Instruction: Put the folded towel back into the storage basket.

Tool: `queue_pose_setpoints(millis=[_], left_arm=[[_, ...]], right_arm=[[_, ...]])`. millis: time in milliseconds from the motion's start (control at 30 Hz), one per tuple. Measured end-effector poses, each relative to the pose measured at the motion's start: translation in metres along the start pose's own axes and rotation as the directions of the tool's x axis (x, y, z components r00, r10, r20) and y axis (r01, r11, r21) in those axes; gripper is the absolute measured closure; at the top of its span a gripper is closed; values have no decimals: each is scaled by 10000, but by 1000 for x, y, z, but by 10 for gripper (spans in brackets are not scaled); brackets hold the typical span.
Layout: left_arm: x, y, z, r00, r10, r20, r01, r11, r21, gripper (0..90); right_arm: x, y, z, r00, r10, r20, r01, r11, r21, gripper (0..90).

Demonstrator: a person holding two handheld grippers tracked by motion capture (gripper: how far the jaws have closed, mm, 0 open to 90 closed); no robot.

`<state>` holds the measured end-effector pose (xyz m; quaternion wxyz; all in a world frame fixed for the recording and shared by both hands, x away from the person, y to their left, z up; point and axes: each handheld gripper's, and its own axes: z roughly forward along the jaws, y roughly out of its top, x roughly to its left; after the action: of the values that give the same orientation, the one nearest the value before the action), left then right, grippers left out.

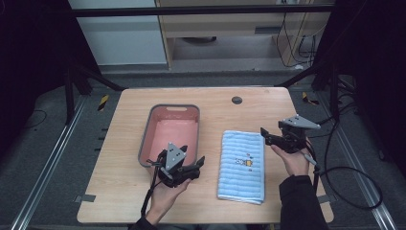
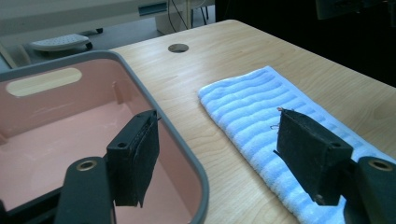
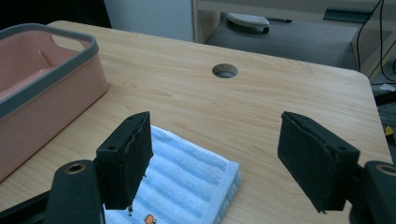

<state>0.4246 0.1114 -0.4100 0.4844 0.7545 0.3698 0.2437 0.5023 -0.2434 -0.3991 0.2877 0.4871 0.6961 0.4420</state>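
We see a round cable hole near the counter's far edge, and grey tape at its near-left corner.

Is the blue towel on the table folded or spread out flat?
Folded. The blue towel lies as a neat narrow rectangle beside the pink basin, and the right gripper view shows stacked layers at its near corner.

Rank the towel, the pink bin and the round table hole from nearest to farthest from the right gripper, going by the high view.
From the right gripper:
1. Blue striped towel, just beside it on its left.
2. Round table hole, farther back on the tabletop.
3. Pink bin, across the towel, on the table's left side.
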Motion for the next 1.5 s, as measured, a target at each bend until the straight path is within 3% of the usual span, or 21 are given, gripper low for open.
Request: queue_pose_setpoints(millis=[467,1100,1500], left_arm=[[-30,-8,21,9979,419,498,-441,9980,453,325],[-49,-31,40,9957,418,829,-518,9912,1219,380],[-58,-45,54,9941,390,1009,-559,9838,1702,408]], right_arm=[[-5,-3,13,10000,-20,79,18,9997,258,294],[-8,-13,34,9999,-127,58,123,9980,617,325],[-11,-31,54,10000,-35,-45,40,9928,1197,365]])
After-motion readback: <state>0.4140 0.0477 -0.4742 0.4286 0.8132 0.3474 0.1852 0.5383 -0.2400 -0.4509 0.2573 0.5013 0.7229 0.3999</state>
